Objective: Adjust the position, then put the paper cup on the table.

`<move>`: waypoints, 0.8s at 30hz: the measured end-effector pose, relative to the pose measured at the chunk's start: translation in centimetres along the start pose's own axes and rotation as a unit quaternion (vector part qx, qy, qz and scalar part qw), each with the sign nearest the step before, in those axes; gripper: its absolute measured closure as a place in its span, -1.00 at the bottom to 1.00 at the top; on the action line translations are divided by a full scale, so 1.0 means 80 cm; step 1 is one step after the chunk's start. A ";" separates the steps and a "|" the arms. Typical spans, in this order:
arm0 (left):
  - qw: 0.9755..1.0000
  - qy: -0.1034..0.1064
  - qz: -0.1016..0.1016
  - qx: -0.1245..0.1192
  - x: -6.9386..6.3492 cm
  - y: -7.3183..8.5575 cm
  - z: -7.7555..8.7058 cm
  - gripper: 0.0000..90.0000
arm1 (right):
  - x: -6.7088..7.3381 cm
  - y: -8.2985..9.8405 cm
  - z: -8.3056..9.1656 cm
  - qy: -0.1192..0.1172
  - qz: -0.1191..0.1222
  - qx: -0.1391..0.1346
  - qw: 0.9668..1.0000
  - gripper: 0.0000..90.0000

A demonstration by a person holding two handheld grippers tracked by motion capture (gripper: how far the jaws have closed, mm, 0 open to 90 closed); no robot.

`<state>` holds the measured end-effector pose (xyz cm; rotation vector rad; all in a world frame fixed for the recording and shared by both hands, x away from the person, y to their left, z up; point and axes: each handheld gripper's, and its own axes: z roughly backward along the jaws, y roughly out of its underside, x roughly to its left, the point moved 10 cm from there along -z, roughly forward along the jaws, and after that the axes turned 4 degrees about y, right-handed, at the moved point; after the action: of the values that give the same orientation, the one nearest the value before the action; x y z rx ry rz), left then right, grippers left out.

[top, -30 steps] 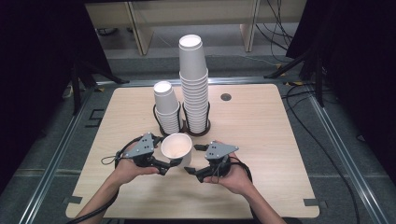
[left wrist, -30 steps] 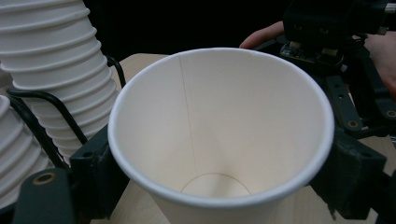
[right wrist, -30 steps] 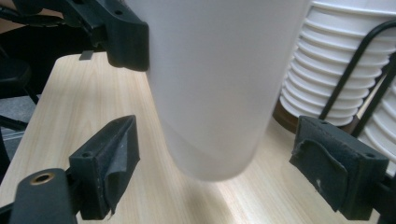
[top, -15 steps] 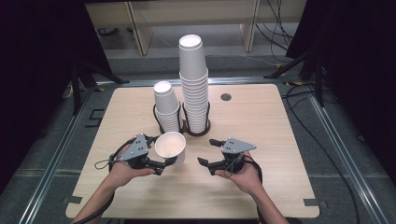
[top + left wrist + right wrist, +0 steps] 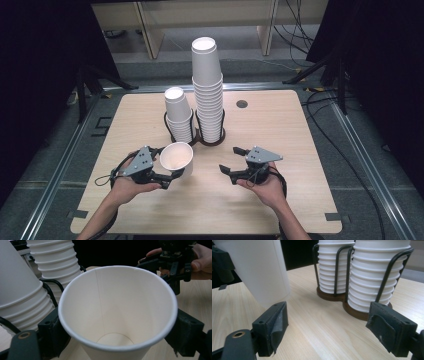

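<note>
A single white paper cup [image 5: 176, 157] is held just above the table near its front left, mouth tilted toward the camera. My left gripper [image 5: 171, 176] is shut on its lower wall, and its jaws have just been closing tighter with the cup between them. In the left gripper view the cup [image 5: 117, 312] stands between the black jaws, empty inside. My right gripper [image 5: 229, 160] is open a little to the right of the cup, with nothing in it. The right gripper view has its pads [image 5: 275, 322] wide apart over bare wood.
A black wire holder [image 5: 210, 142] at mid-table carries a tall stack of upturned cups [image 5: 206, 85] and a shorter stack [image 5: 178, 112] to its left. A round dark grommet [image 5: 242, 104] sits behind them. The wooden table [image 5: 280, 200] has rounded edges, with floor and cables around it.
My right gripper has pulled away from the cup toward the right. The left gripper has shifted slightly left with the cup in it.
</note>
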<state>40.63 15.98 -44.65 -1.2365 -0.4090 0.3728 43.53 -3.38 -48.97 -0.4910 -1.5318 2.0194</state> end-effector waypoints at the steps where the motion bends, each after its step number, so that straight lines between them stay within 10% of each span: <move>1: 1.000 -0.001 -0.001 -0.001 0.000 0.001 0.001 -0.64 | 0.000 0.000 0.001 0.000 -0.006 -0.001 1.000 -0.61; 24: 0.999 -0.049 0.009 0.000 0.016 0.009 0.034 -0.61 | -0.010 0.005 0.012 0.010 -0.041 -0.004 0.999 -0.63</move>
<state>40.38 19.04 -44.45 -1.2260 -0.4820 0.4490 43.48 -4.71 -49.09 -0.4428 -1.5224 1.9406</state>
